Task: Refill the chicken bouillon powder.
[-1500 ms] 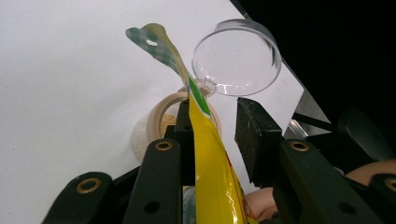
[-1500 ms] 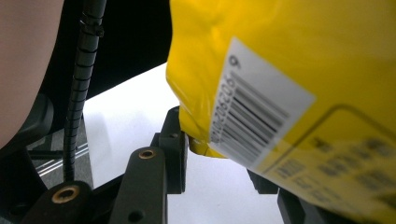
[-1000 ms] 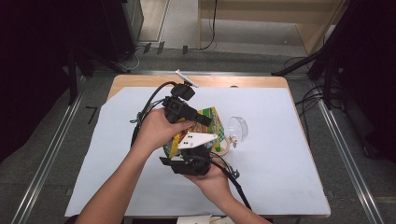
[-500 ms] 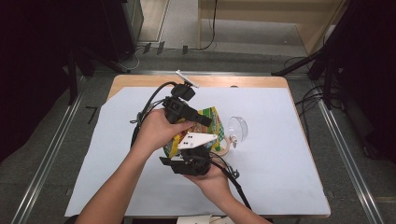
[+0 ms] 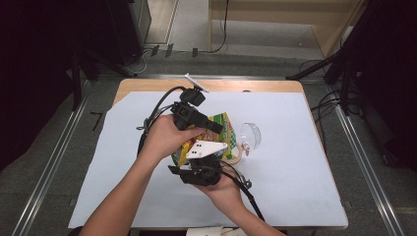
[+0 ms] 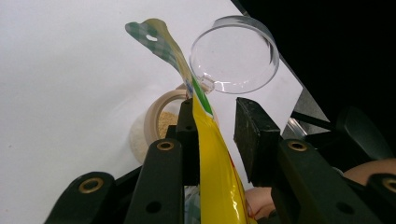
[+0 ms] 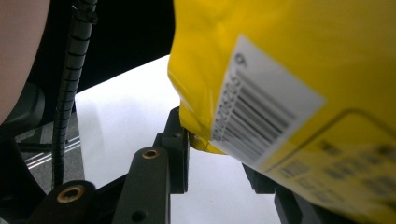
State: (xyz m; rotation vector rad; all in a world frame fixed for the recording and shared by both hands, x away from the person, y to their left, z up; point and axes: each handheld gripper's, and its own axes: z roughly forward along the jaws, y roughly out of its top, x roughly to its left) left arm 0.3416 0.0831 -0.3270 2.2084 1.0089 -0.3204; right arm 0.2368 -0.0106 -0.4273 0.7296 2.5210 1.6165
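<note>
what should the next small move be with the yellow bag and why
Probably tip the yellow bag a little further toward the small round container. Its top edge sits between the left gripper's jaws, only one pad touching, above the container. The right gripper is at its bottom corner, and powder already lies in the container.

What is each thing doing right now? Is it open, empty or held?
yellow bag: raised and tilted, its top end toward the cup.
clear cup: empty, lying on its side.
tan bowl: uncovered, grainy stuff inside.
left tool: open, bag against one pad only.
right tool: at the bag's bottom corner, grip unclear.
</note>
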